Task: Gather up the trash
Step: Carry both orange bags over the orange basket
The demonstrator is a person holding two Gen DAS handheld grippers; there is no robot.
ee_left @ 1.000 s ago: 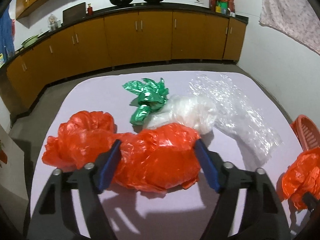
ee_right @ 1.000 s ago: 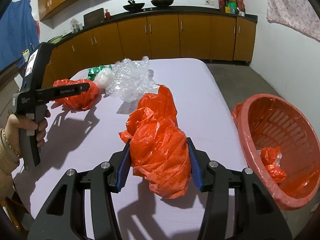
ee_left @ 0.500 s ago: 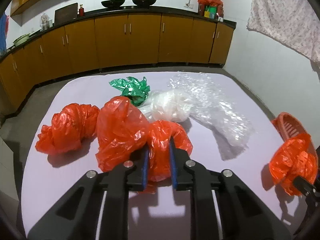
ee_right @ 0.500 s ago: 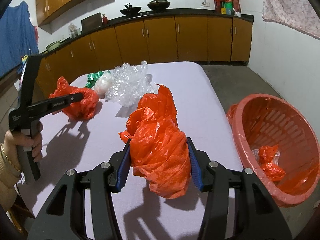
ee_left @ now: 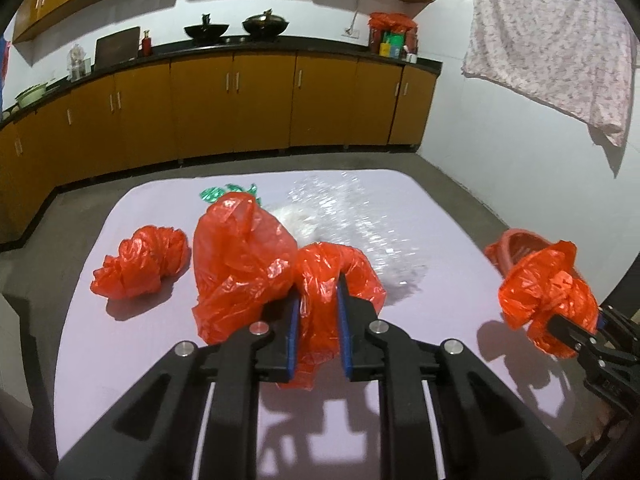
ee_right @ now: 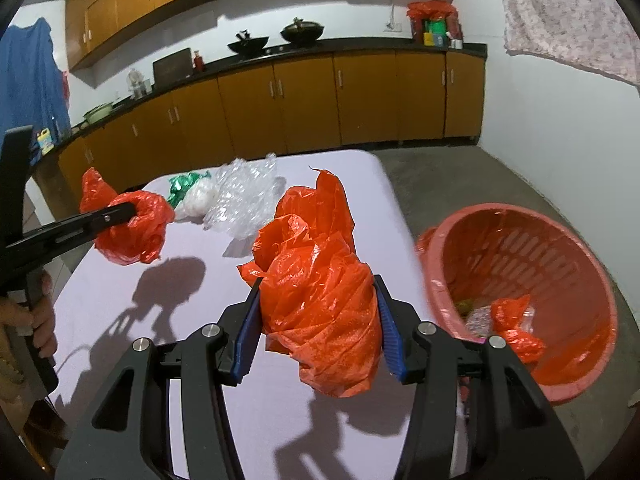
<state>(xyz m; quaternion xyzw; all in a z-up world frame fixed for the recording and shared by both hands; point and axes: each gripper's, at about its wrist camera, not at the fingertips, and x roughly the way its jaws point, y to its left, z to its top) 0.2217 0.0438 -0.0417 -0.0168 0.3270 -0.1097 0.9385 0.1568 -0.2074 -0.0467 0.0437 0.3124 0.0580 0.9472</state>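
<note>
Two red plastic bags are gripped at once, one in each claw. The left claw (ee_left: 318, 322) is pinched narrow on a long red bag (ee_left: 244, 264); that bag's bulk rises on the side of the claw away from the basket (ee_right: 520, 292), its long axis running roughly upright, with a twisted end looping over the blue pads. It seems lifted just clear of the lilac surface (ee_left: 160, 360), though the blur makes that hard to confirm. The right claw (ee_right: 316, 322) holds a crumpled red bag (ee_right: 320, 280) between pads set moderately wide; its long axis runs away from the camera, a pointed flap aimed at the far cabinets, and it sits just beside the basket, above the surface's edge. Farther from the basket lie a bubble-wrap sheet (ee_right: 244, 196), a white bag (ee_right: 198, 200), a green wrapper (ee_right: 182, 186) and a smaller red bag (ee_left: 142, 262).
</note>
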